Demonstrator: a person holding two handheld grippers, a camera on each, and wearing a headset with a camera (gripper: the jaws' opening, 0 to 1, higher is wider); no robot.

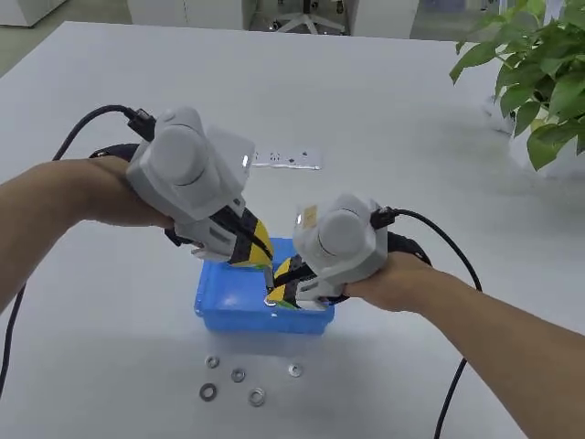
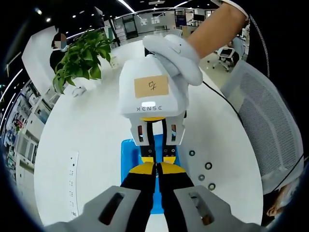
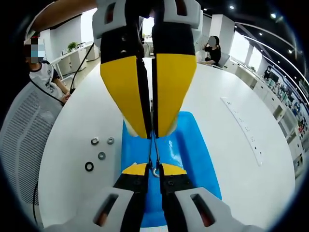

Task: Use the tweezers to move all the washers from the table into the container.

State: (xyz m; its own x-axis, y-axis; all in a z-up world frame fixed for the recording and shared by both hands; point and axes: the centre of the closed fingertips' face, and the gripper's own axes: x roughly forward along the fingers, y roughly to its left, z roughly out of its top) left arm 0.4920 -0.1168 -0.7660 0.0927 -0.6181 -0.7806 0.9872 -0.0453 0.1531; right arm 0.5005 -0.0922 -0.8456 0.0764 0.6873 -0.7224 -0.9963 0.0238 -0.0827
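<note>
The tweezers point(image 3: 153, 150) hang tips-down over the blue container point(image 1: 256, 320), their upper part clamped between the yellow-tipped jaws of the left claw point(image 3: 152, 133), which are pressed together on the thin metal arms. At the tweezers' tips sits a small silver ring point(image 3: 155, 171) that looks like a washer, held above the container's blue floor rather than over the tabletop point(image 1: 411, 137). The right claw point(image 1: 283, 288) faces the left one from the opposite side, its own two jaws standing a narrow way apart with the tweezers' tips and the ring in the gap between them; whether the jaws touch the metal cannot be told. In the head view both claws meet nose to nose above the container's near right corner, the left one higher and angled down, the right one lower. On the tabletop just in front of the container lie five loose washers point(image 1: 239, 375) in a small cluster, each separate from the others and none touching the container wall; they are well apart from both claws. Farther back on the tabletop lies a white power strip point(image 1: 288, 160), and a green potted plant point(image 1: 539, 73) stands at the far right edge. Black cables trail from both claws across the white surface.
</note>
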